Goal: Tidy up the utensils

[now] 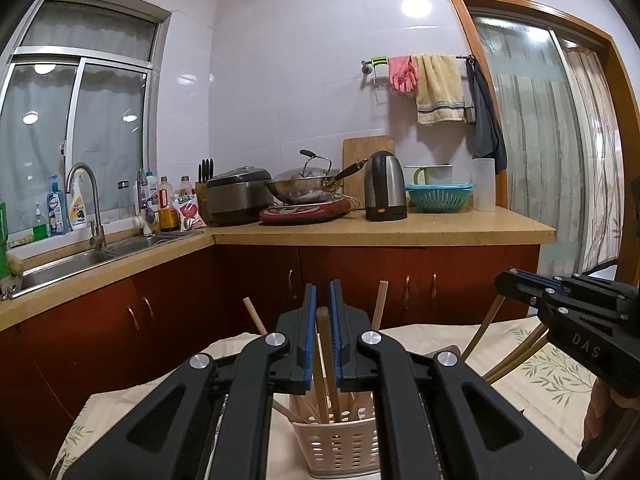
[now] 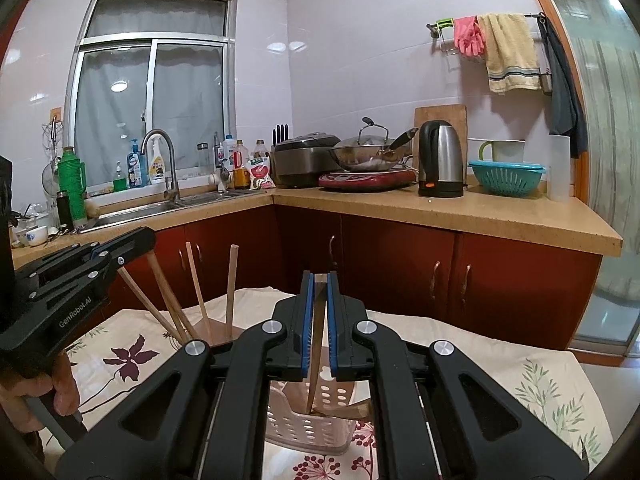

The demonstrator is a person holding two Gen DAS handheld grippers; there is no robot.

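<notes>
The left gripper [image 1: 322, 292] has its blue-padded jaws clamped on a slim wooden utensil handle [image 1: 325, 356] that stands nearly upright between them – its lower end reaches down into the beige perforated plastic utensil basket [image 1: 338, 446] directly beneath. Several other wooden chopsticks [image 1: 253, 316] lean out of that basket at angles.

The right gripper [image 2: 319, 294] likewise has its jaws pressed together on a thin wooden stick [image 2: 316, 360], whose lower tip dips into the pale perforated basket's near compartment [image 2: 316, 428], just beside a flat wooden piece lying there. Seen from the right wrist, the left gripper is off to the left, with a hand [image 2: 36, 392] wrapped round its grip, and four chopsticks fan upward behind it.

The basket stands on a table covered with a cream floral cloth [image 2: 532, 384]. Well beyond it runs a tan kitchen counter [image 1: 400, 230] over red cabinets, carrying a steel kettle [image 1: 385, 186], a wok [image 1: 304, 188] and a teal colander [image 1: 438, 197].
</notes>
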